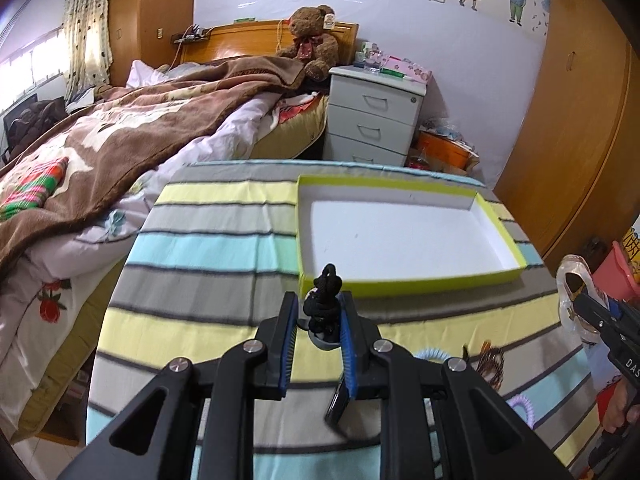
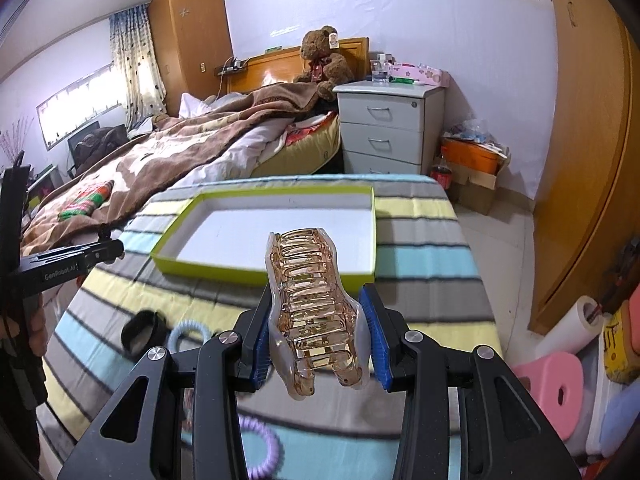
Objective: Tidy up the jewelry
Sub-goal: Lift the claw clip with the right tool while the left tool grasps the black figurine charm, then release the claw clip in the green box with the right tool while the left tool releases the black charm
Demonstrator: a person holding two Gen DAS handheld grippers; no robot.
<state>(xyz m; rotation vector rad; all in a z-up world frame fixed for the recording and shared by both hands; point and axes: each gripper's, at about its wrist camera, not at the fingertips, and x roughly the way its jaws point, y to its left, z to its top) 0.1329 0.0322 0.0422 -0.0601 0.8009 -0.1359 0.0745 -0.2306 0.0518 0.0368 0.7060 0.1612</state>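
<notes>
In the left wrist view my left gripper is shut on a black knotted cord ornament that has a grey piece at its base, held just in front of the near wall of the green-rimmed white box. In the right wrist view my right gripper is shut on an amber see-through hair claw, lifted above the striped cloth in front of the same box. The box's white floor looks bare. The left gripper's tip shows at the left edge of that view.
On the cloth lie a black band, a light blue coil tie, a purple coil tie and a brown clip. A bed is to the left, a grey nightstand behind, and a wardrobe and pink stool to the right.
</notes>
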